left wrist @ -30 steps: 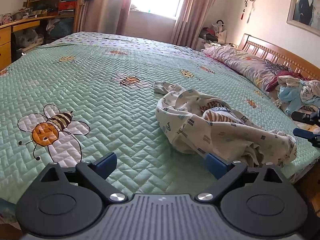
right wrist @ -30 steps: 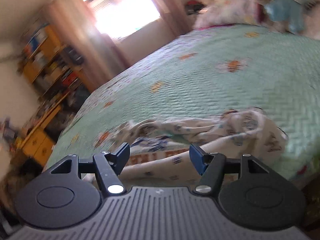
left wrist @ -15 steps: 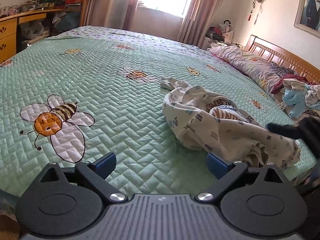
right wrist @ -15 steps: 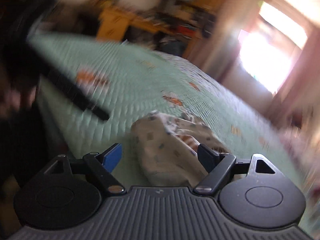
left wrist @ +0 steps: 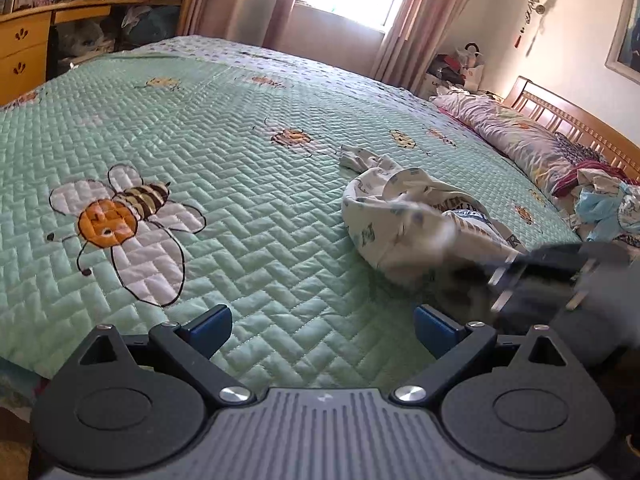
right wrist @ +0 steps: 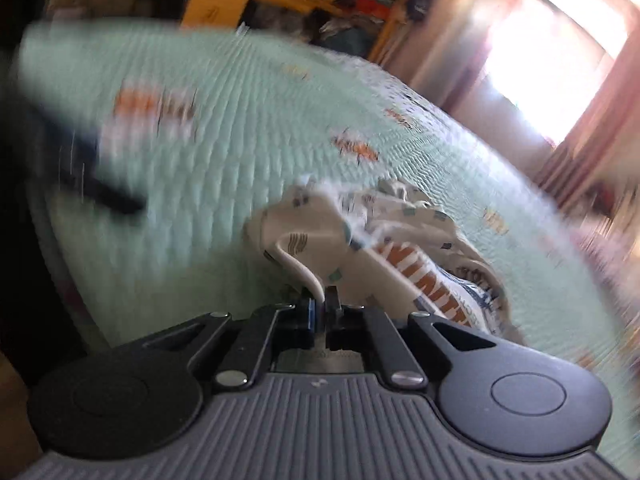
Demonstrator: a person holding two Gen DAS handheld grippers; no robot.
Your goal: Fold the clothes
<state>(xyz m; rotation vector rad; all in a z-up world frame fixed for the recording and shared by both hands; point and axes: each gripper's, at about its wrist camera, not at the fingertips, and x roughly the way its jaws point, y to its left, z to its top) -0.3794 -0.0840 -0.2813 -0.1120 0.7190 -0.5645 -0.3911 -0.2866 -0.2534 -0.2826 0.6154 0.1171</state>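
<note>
A crumpled cream garment (left wrist: 392,216) with small prints and orange lettering lies near the front right edge of the green bee-pattern quilt (left wrist: 224,152). My left gripper (left wrist: 322,324) hovers open over bare quilt, to the garment's left, holding nothing. My right gripper (right wrist: 319,312) is shut on a raised fold of the garment (right wrist: 316,240). In the left wrist view the right gripper (left wrist: 536,280) shows as a dark blur at the garment's near end. The left gripper's finger (right wrist: 108,196) is a dark streak in the blurred right wrist view.
A pile of other clothes (left wrist: 604,200) and a floral pillow (left wrist: 516,136) lie by the wooden headboard (left wrist: 576,124) at the right. A wooden desk and shelves (left wrist: 36,36) stand beyond the bed's left side. Wide quilt stretches left of the garment.
My right gripper went from open to shut on the garment's near edge and lifts a fold. The left gripper stayed open and drifted slightly forward.
</note>
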